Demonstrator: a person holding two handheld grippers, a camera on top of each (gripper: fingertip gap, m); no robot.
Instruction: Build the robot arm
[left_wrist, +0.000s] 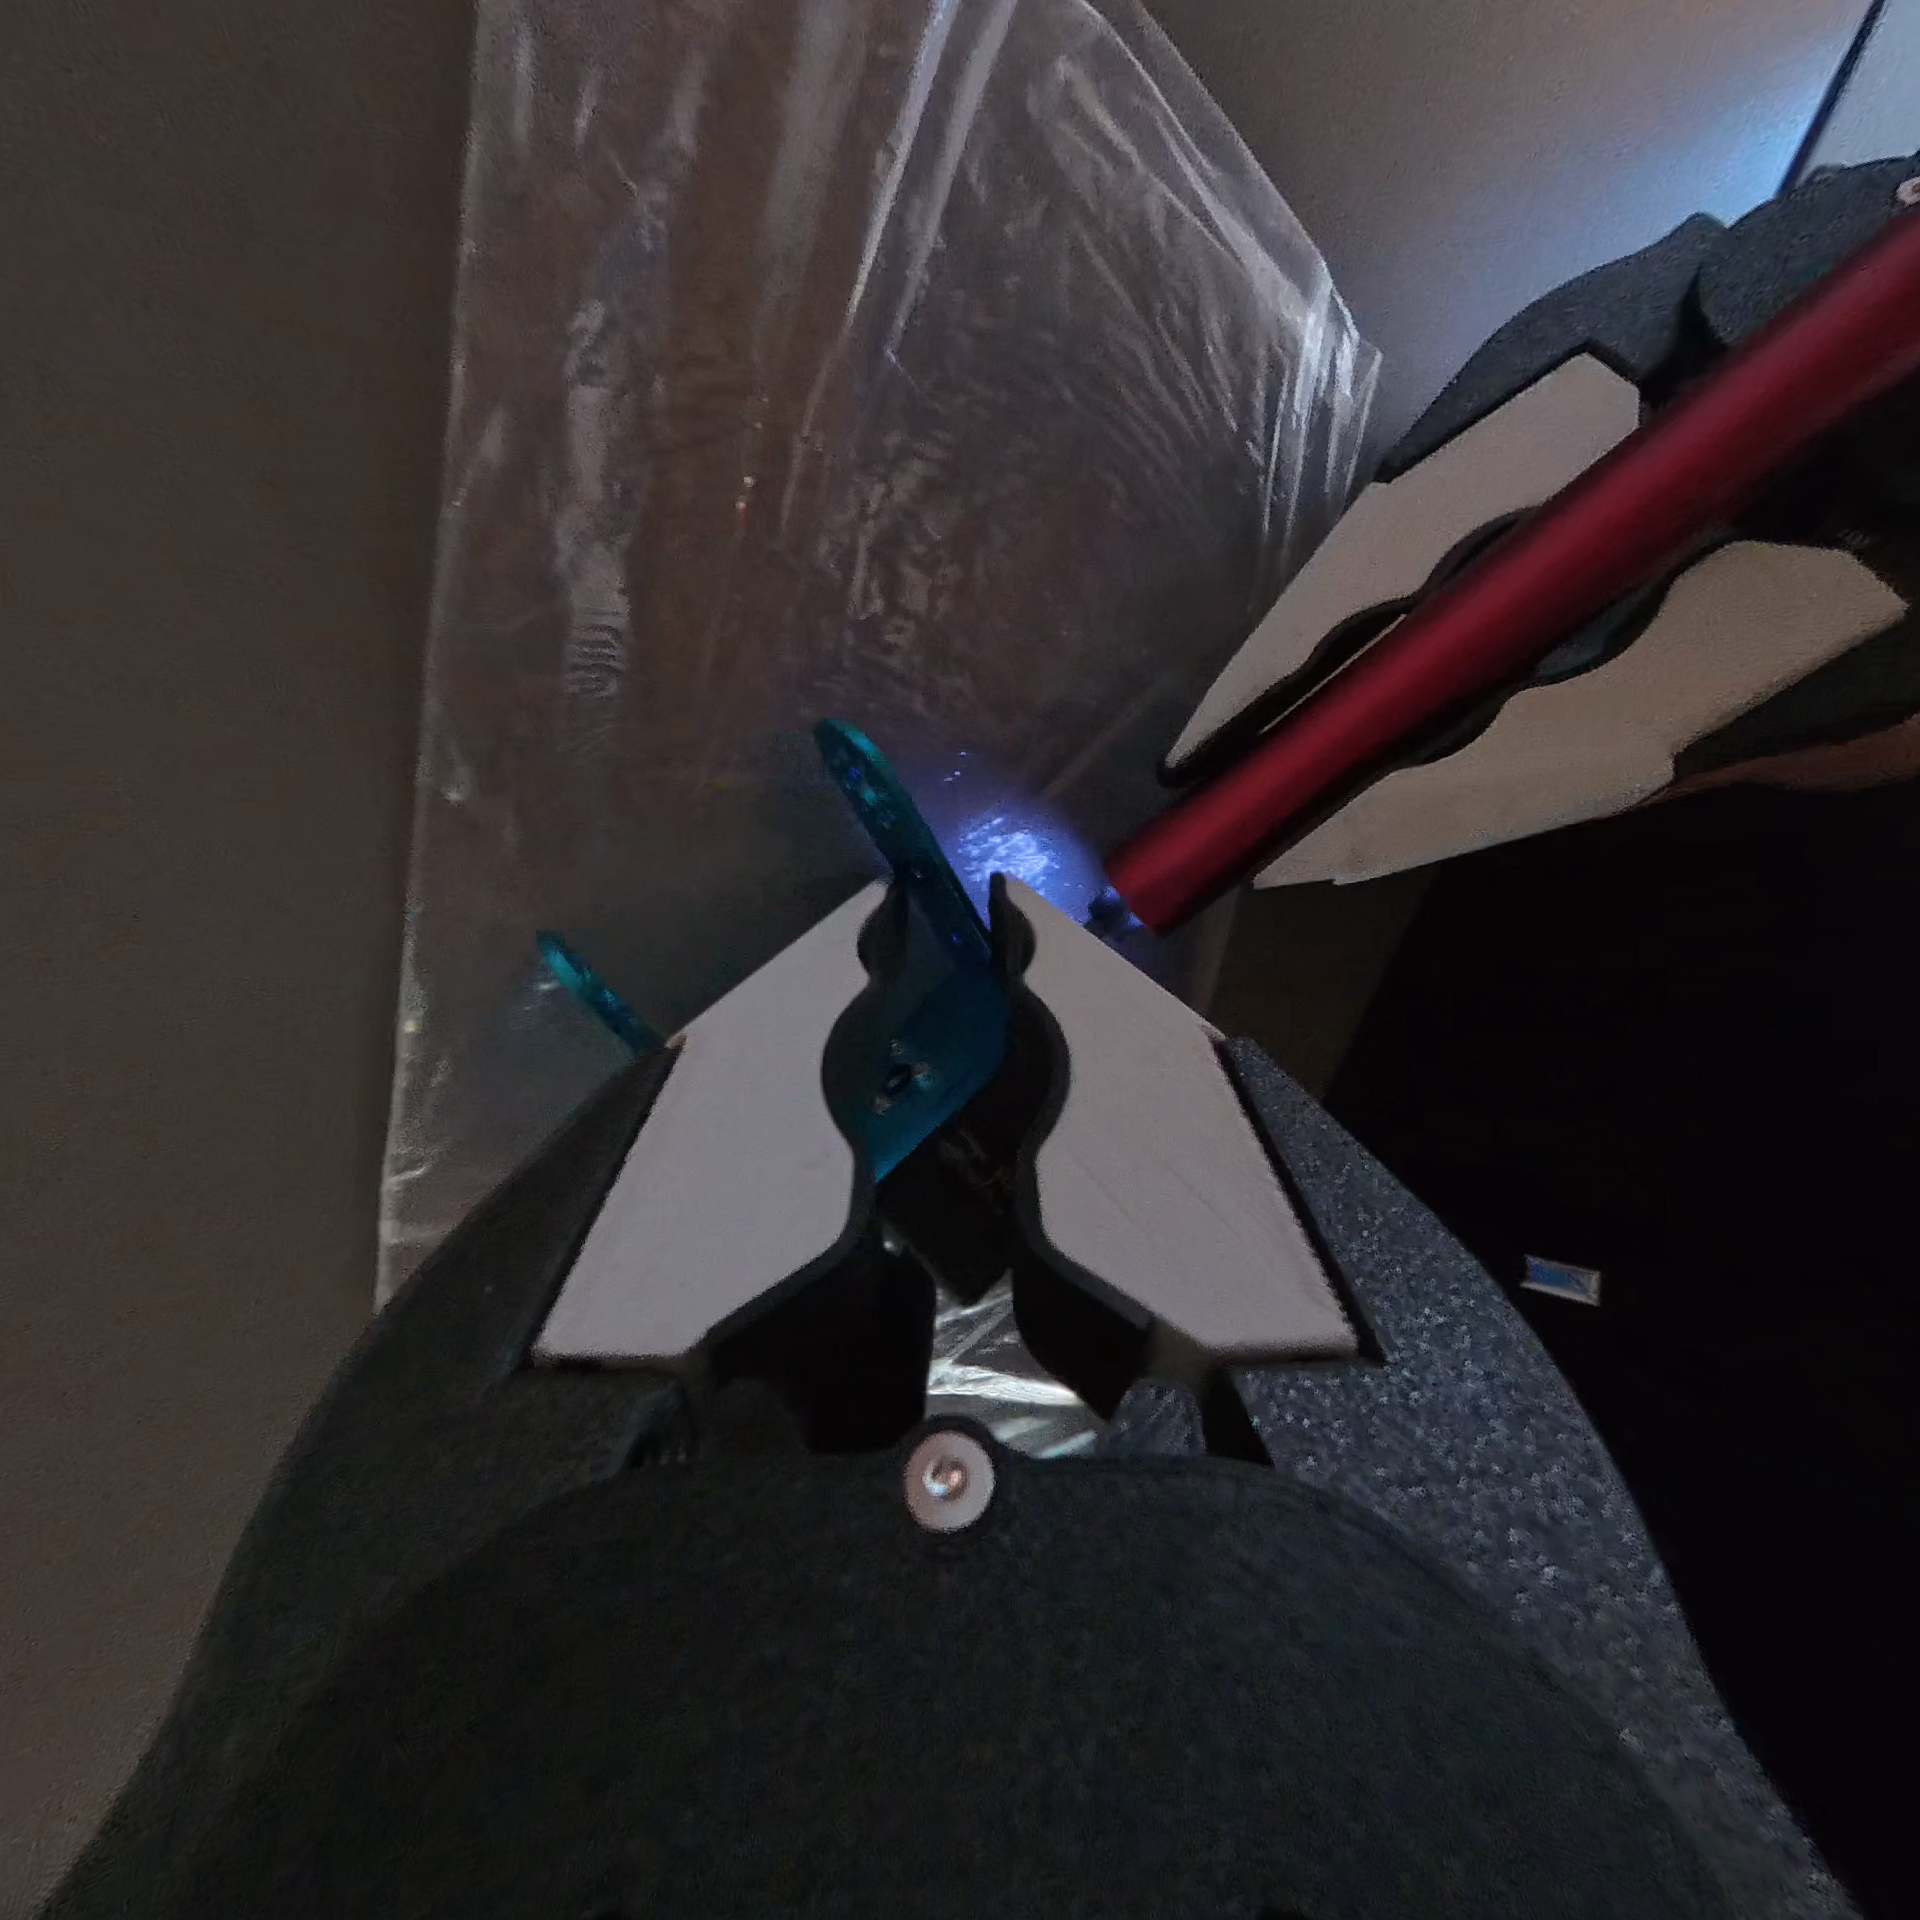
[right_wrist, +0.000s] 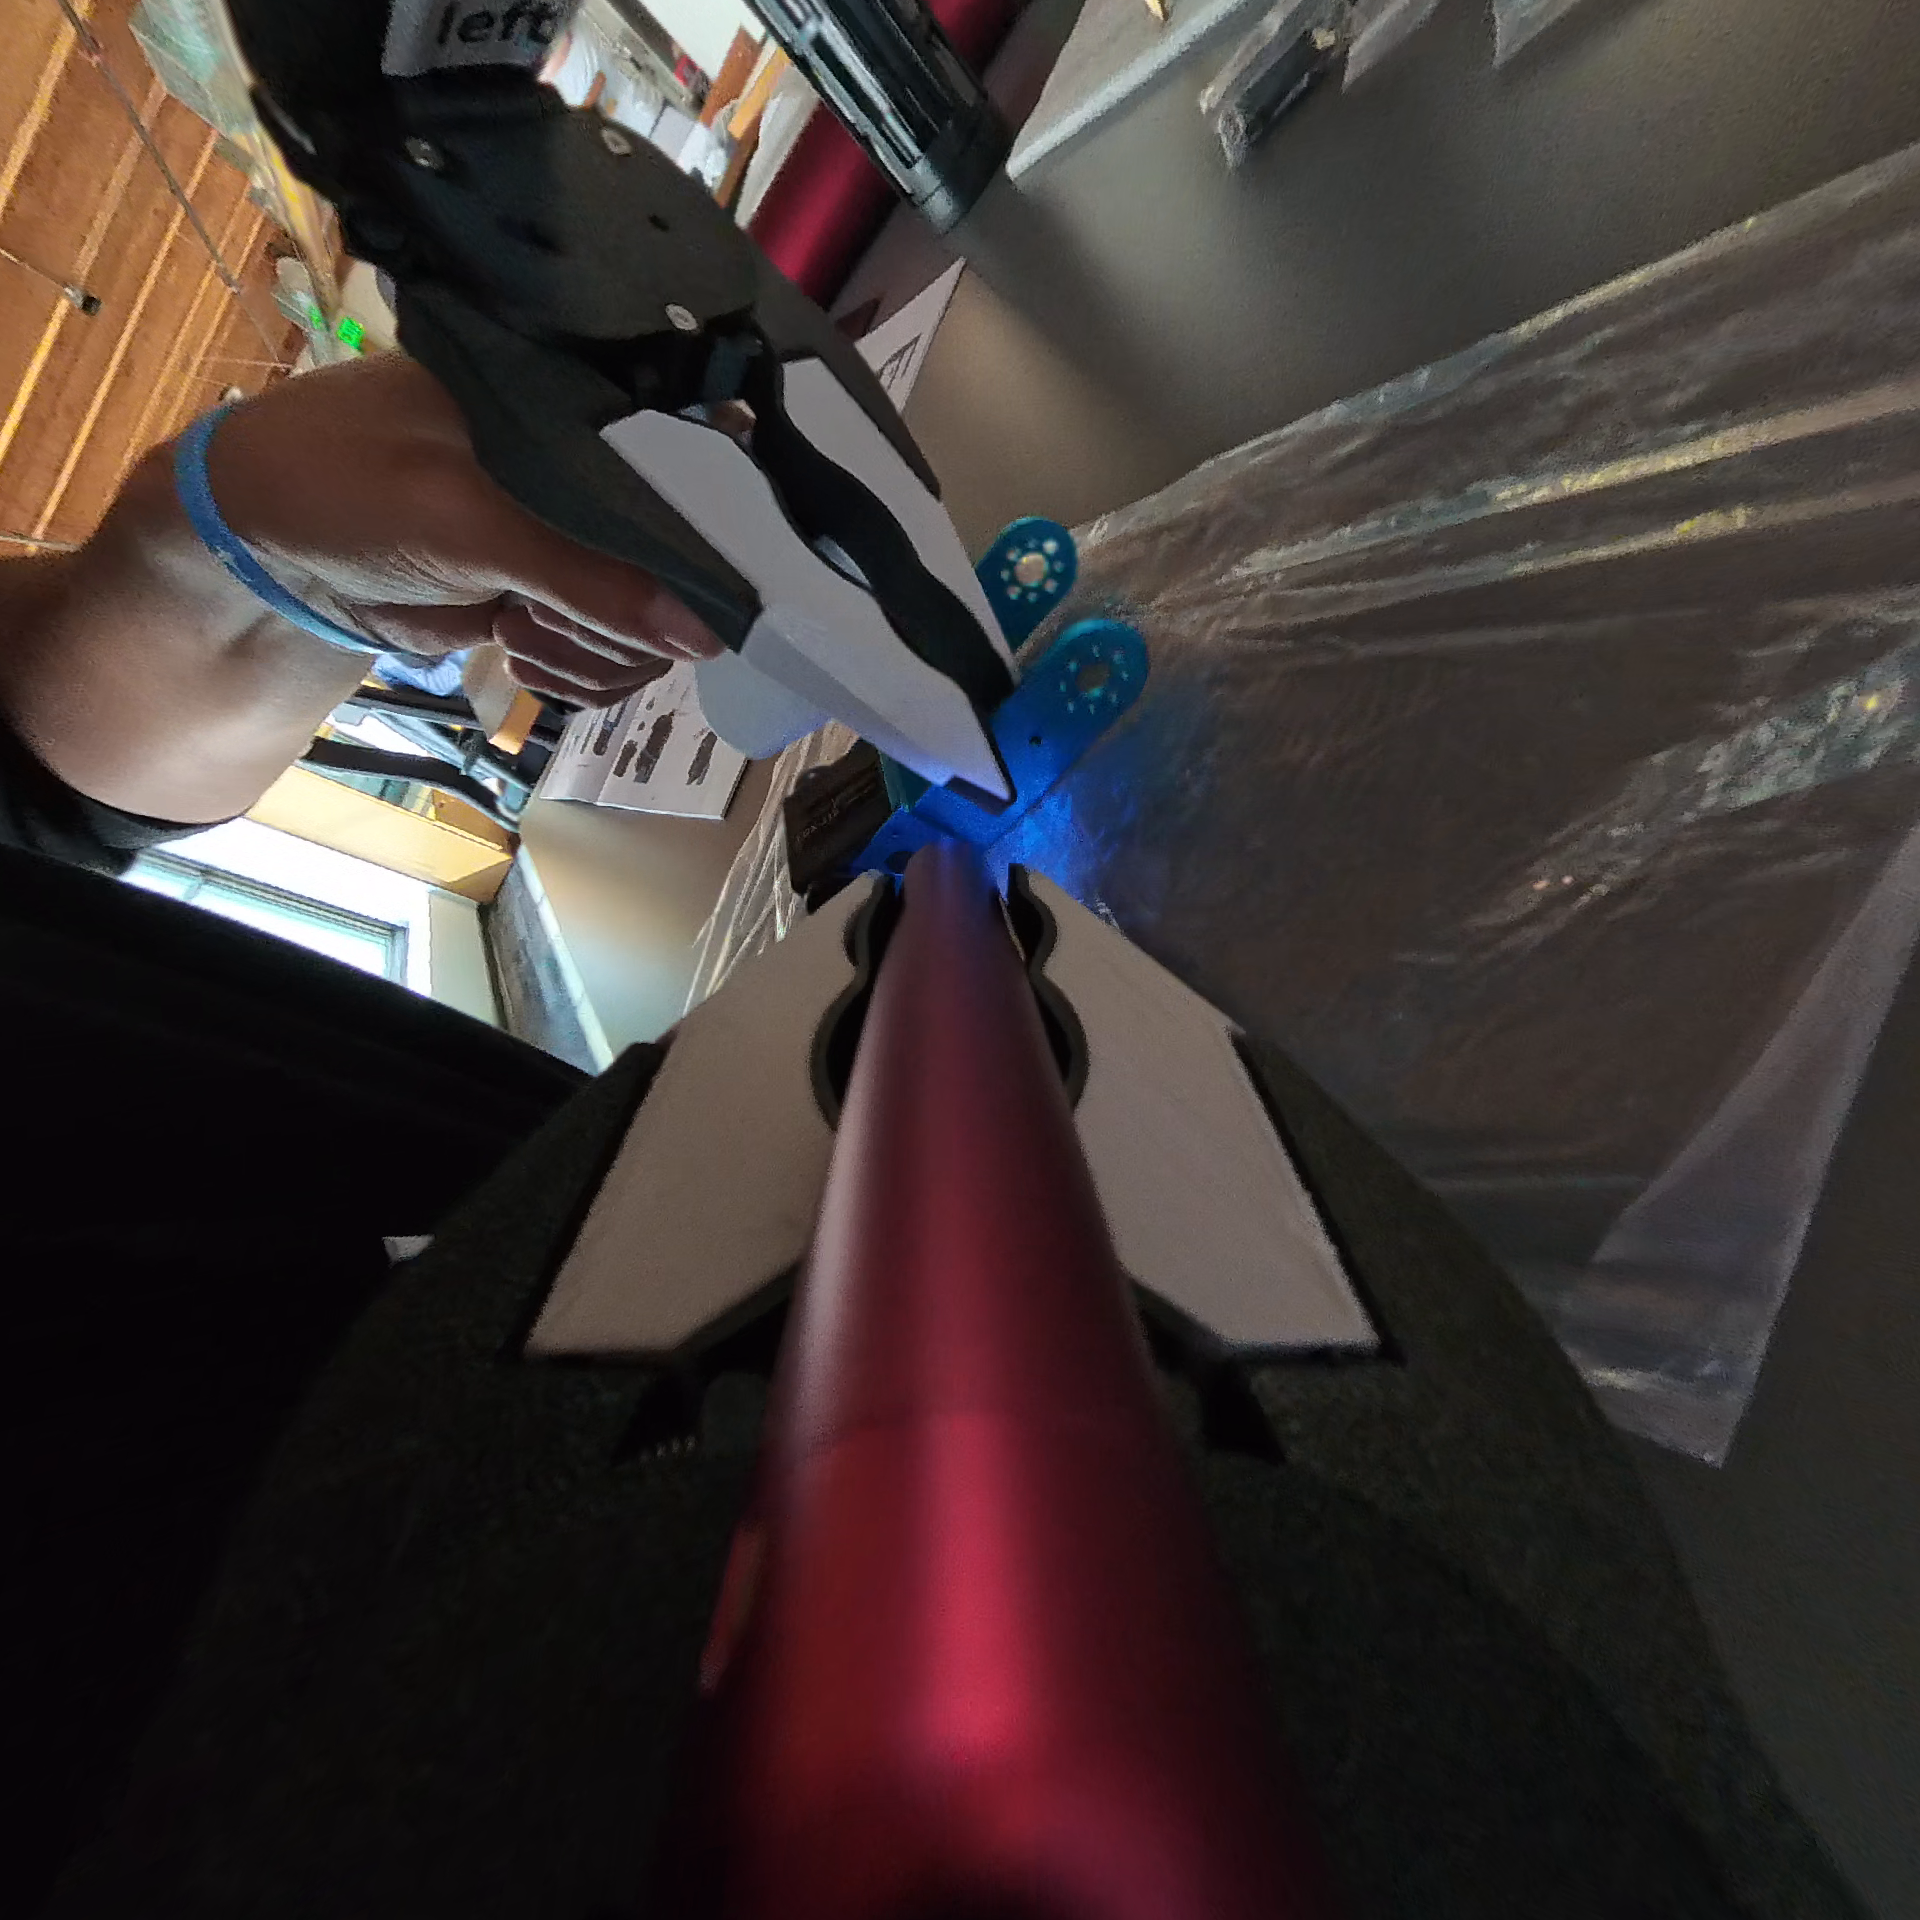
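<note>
My left gripper (left_wrist: 940, 894) is shut on a blue metal U-shaped bracket (left_wrist: 935, 1039) with holed, rounded arms; its second arm (left_wrist: 592, 992) sticks out to the left. The bracket rests at the edge of a clear plastic bag (left_wrist: 779, 416). My right gripper (right_wrist: 945, 883) is shut on a red cylindrical tool (right_wrist: 935, 1351). The tool's tip touches the bracket (right_wrist: 1086, 686) and throws a blue-white light on it. In the left wrist view, the right gripper (left_wrist: 1231, 821) and the tool (left_wrist: 1507, 592) come in from the upper right. The left gripper (right_wrist: 1003, 727) also shows in the right wrist view.
The plastic bag (right_wrist: 1455, 675) lies on a grey table (right_wrist: 1247, 260). Printed paper sheets (right_wrist: 644, 758) and a small black box (right_wrist: 831, 821) lie beyond the bracket. A black-and-red cylinder (right_wrist: 883, 94) and bagged small parts (right_wrist: 1257, 94) sit farther off. A hand (right_wrist: 416, 551) holds the left gripper. The gap from one gripper's tips to the other's is roughly 5 cm.
</note>
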